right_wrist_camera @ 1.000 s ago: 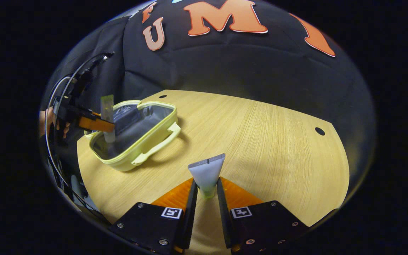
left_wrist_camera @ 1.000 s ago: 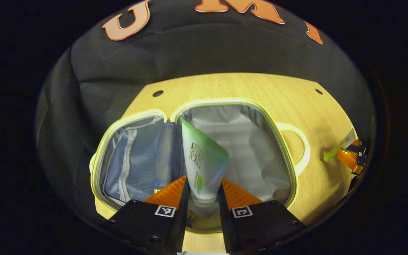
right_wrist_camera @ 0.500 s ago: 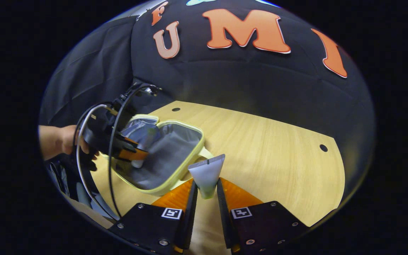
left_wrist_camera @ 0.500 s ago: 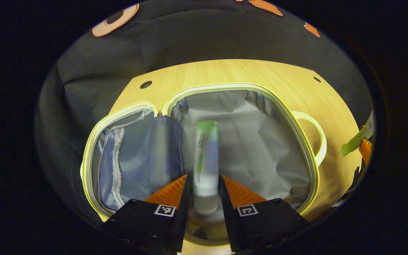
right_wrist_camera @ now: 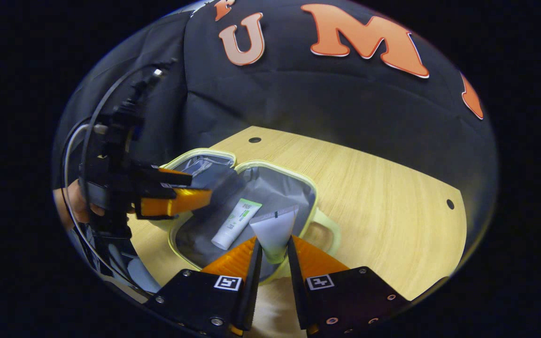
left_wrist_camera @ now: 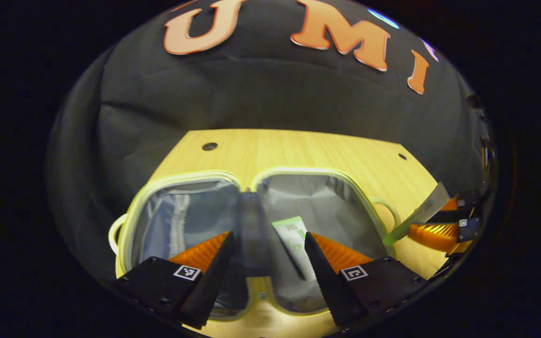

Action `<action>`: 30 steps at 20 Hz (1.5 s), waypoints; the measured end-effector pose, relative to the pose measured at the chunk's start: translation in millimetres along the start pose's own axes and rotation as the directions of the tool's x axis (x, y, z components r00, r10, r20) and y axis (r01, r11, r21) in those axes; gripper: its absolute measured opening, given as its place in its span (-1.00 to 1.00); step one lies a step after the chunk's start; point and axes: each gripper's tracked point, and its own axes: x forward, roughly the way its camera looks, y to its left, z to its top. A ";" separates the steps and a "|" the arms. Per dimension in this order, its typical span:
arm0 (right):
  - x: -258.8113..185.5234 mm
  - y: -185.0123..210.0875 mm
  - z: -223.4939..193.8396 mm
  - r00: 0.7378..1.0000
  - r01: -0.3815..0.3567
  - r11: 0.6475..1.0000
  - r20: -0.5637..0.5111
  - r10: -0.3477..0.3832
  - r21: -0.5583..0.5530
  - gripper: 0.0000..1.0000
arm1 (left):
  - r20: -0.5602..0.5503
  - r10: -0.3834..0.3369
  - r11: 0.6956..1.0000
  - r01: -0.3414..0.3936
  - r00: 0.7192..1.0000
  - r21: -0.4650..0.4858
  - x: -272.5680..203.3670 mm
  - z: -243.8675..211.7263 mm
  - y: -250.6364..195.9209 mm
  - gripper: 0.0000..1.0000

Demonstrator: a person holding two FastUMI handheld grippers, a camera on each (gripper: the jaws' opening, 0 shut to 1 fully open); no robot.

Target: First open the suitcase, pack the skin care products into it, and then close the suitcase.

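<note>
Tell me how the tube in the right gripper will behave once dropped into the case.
The tube in the right gripper tapers to a flat crimp, so it probably lies flat without rolling, like the green-striped tube on the lining. It looks small, likely light; the soft case should cushion it.

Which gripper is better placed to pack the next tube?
Right. The right gripper holds the white tube just above the open suitcase; the left gripper is open, its green-striped tube lying inside.

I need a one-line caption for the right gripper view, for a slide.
Right gripper holds a white tube over the open suitcase, where a green-topped tube lies.
</note>
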 end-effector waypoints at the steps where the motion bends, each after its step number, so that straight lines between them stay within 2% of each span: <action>1: 5.5 4.6 1.0 1.000 0.002 1.000 -0.012 -0.001 0.011 -0.28 | 0.032 0.018 1.000 -0.017 0.999 -0.012 -9.4 6.8 17.4 0.89; 4: 25.4 10.9 0.7 0.999 0.030 0.998 -0.047 -0.027 0.052 -0.28 | 0.073 0.086 0.996 -0.083 0.994 -0.039 -39.3 10.7 73.1 0.94; 9: 52.2 14.0 -12.3 0.987 0.083 0.994 -0.146 -0.071 0.073 -0.27 | 0.070 0.194 0.977 -0.187 0.978 -0.098 -70.5 -4.2 158.2 0.94; 12: 68.4 10.1 -21.9 0.972 0.154 0.984 -0.194 -0.135 0.088 -0.26 | 0.039 0.226 0.961 -0.216 0.973 -0.173 -72.6 -25.0 206.0 0.94; 13: 68.9 2.7 -24.4 0.963 0.200 0.976 -0.205 -0.178 0.089 -0.27 | 0.025 0.235 0.954 -0.226 0.972 -0.198 -71.9 -31.2 221.9 0.94; 15: 70.1 -2.8 -15.7 0.958 0.250 0.962 -0.171 -0.229 0.113 -0.19 | 0.001 0.244 0.941 -0.237 0.970 -0.241 -70.6 -43.7 248.2 0.92; 17: 64.7 -7.0 -4.8 0.957 0.270 0.952 -0.149 -0.249 0.143 -0.14 | -0.023 0.253 0.929 -0.249 0.967 -0.274 -63.1 -55.7 273.7 0.96; 19: 56.0 -15.7 7.4 0.953 0.298 0.939 -0.115 -0.281 0.169 0.07 | -0.037 0.254 0.919 -0.254 0.966 -0.301 -54.2 -59.2 289.0 0.95; 22: 32.2 -22.6 30.0 0.951 0.309 0.929 -0.035 -0.308 0.205 0.24 | -0.071 0.218 0.919 -0.229 0.973 -0.320 -35.5 -66.2 297.6 0.95; 23: 23.0 -26.6 36.9 0.946 0.318 0.924 -0.007 -0.324 0.213 0.22 | -0.092 0.211 0.919 -0.229 0.973 -0.320 -28.2 -70.2 301.1 0.95; 25: 2.3 -37.4 47.7 0.934 0.340 0.912 0.033 -0.356 0.231 0.43 | -0.125 0.194 0.919 -0.224 0.973 -0.323 -12.2 -74.9 307.6 0.94; 29: -38.1 -57.2 57.7 0.902 0.392 0.883 0.079 -0.424 0.256 0.53 | -0.180 0.106 0.922 -0.164 0.978 -0.350 10.4 -83.5 303.3 0.91; 30: -48.3 -60.6 60.0 0.894 0.404 0.877 0.089 -0.438 0.259 0.53 | -0.192 0.077 0.920 -0.144 0.978 -0.364 18.6 -86.0 298.5 0.81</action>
